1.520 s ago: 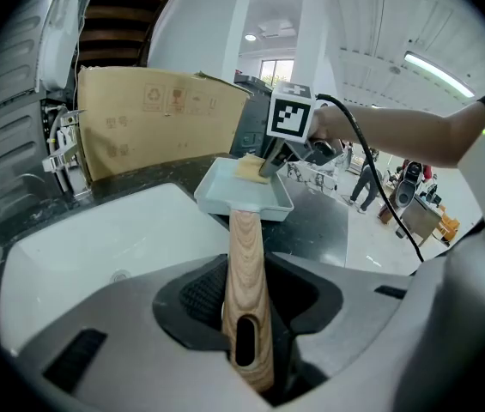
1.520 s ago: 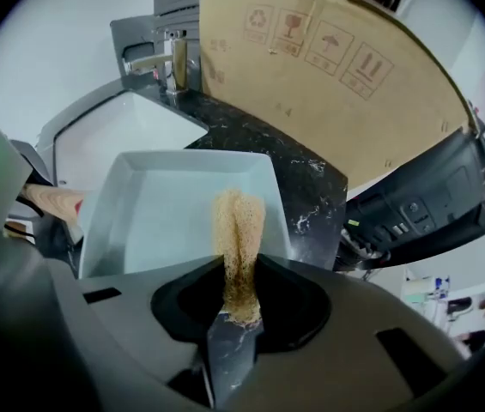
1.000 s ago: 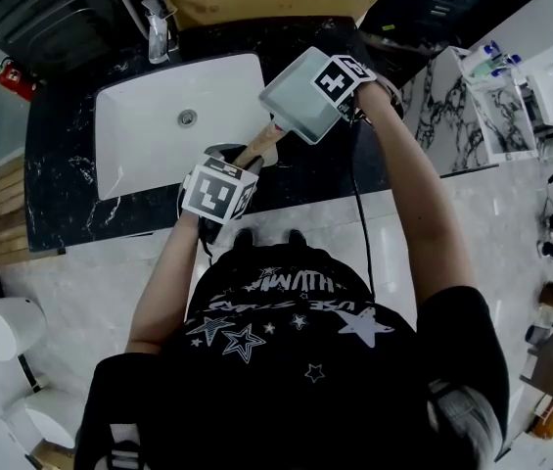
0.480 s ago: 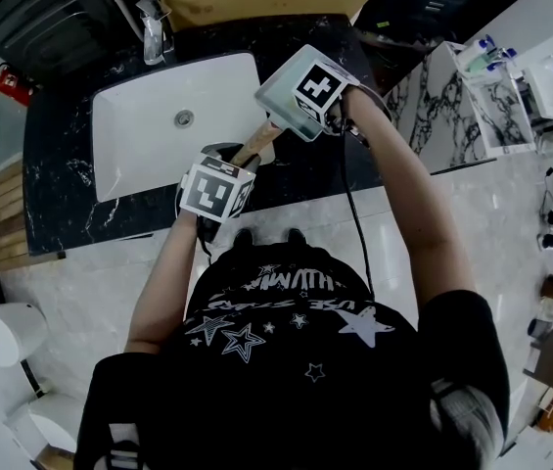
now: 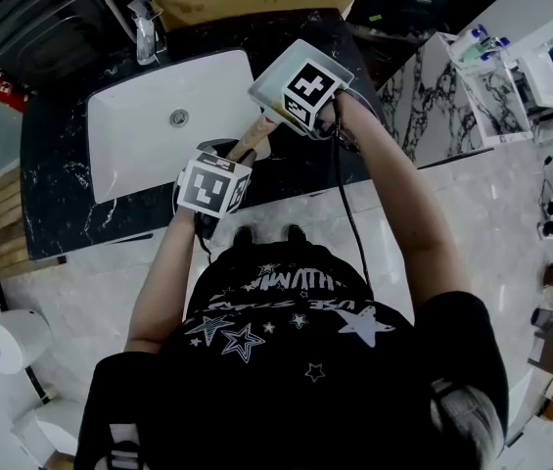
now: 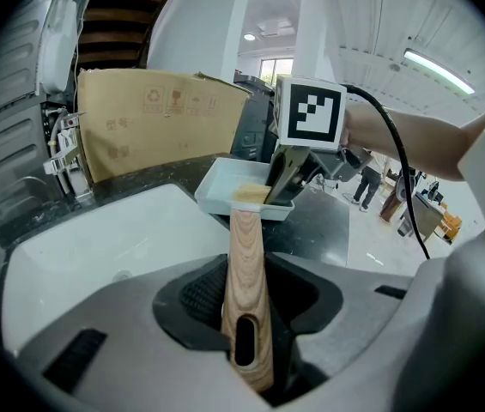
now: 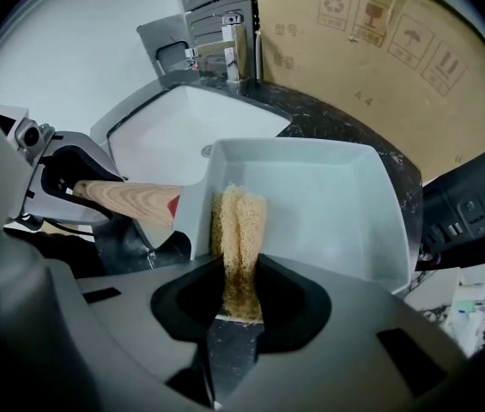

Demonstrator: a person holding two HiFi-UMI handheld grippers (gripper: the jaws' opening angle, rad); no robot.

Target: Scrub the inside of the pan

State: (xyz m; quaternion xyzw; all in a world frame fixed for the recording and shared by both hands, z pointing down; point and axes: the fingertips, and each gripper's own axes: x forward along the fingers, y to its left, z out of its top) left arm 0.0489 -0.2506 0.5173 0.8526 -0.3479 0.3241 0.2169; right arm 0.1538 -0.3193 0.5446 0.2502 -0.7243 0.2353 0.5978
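Your left gripper is clamped on the wooden handle of the pan. Your right gripper pinches a tan sponge inside it. From above, the right gripper covers most of the pan, which is held over the sink's right edge.

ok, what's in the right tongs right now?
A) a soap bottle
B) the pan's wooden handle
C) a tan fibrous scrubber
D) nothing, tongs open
C: the right gripper view shows the right tongs shut on a folded tan scrubber that reaches into the pale pan. The wooden handle is clamped in the left tongs.
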